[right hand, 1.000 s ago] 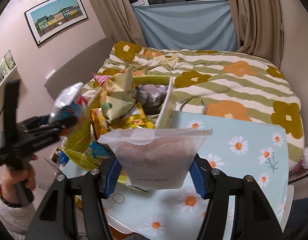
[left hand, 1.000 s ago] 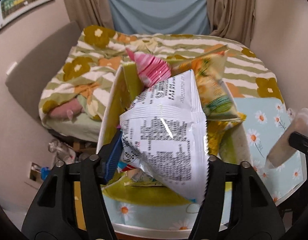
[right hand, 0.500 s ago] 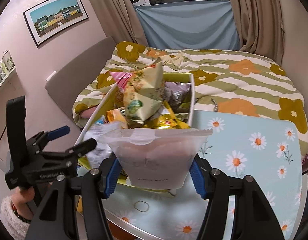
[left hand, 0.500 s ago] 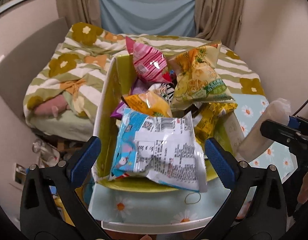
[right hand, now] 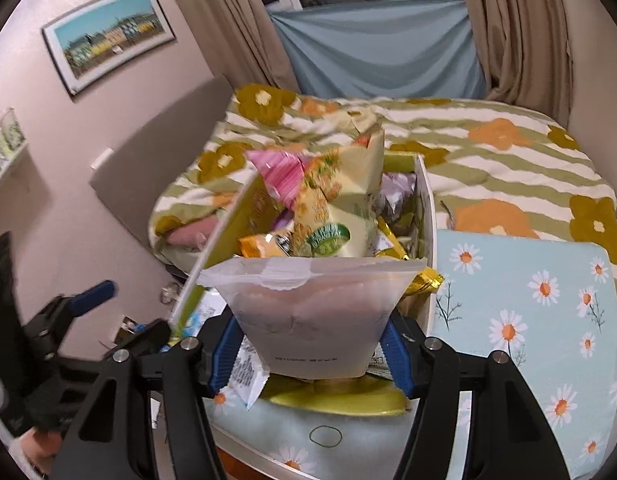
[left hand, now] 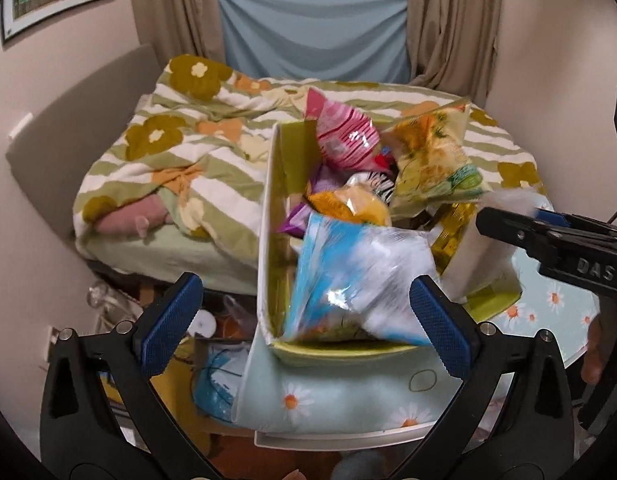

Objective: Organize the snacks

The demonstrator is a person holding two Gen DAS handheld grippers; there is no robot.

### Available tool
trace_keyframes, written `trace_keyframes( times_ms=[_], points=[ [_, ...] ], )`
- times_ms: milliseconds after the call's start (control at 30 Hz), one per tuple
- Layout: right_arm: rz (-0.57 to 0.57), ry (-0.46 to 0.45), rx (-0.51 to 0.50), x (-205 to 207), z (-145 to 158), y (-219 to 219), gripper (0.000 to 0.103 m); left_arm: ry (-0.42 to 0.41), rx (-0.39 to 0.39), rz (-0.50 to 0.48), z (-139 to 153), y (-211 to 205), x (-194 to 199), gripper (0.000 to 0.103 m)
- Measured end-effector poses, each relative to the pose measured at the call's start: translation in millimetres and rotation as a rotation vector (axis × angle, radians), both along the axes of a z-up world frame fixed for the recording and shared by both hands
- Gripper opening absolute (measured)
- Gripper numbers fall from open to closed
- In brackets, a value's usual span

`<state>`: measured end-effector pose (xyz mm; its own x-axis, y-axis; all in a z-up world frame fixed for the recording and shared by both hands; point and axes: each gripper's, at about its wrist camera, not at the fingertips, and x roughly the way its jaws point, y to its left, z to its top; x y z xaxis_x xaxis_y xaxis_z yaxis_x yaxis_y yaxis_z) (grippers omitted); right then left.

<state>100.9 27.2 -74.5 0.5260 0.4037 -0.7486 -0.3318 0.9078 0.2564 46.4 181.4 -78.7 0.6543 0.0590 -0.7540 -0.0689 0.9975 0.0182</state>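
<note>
An open box (left hand: 270, 216) with yellow-green lining stands on a daisy-print table, full of snack bags. A blue-and-white snack bag (left hand: 356, 276) lies at the box's near end, loose between the fingers of my left gripper (left hand: 304, 320), which is open wide. A pink striped bag (left hand: 342, 136) and a yellow bag (left hand: 432, 160) stick up behind it. My right gripper (right hand: 308, 344) is shut on a frosted white pouch (right hand: 312, 308), held upright over the box's near end (right hand: 424, 216). The right gripper also shows in the left wrist view (left hand: 556, 240).
The daisy-print table (right hand: 528, 292) extends to the right of the box. A bed with a striped flower blanket (left hand: 180, 160) lies behind. Clutter sits on the floor at the left (left hand: 212, 320). A rubber band (right hand: 325, 436) lies on the table's near edge.
My left gripper has opened, let go of the blue-and-white bag into the box and pulled back. My right gripper has carried the white pouch closer over the box's near end.
</note>
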Motion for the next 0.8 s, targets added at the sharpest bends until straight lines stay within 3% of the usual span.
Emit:
trace_keyframes(
  times_ms=[100, 167, 200, 500, 800],
  points=[
    [-0.038, 0.021, -0.015, 4, -13, 0, 0.078, 0.029, -0.012, 0.007, -10, 3, 1, 0.103],
    [-0.051, 0.012, -0.003, 2, -16, -5, 0.099, 0.042, -0.013, 0.012, -16, 2, 1, 0.103],
    [-0.058, 0.003, -0.006, 0, -17, -8, 0.102, 0.045, -0.014, 0.013, -17, 2, 1, 0.103],
    [-0.068, -0.052, -0.006, -9, 3, -36, 0.103, 0.008, -0.011, 0.043, -3, -14, -10, 0.103],
    [-0.087, -0.149, -0.021, -43, 58, -75, 0.103, -0.106, 0.036, 0.024, 54, -58, -36, 0.103]
  ],
)
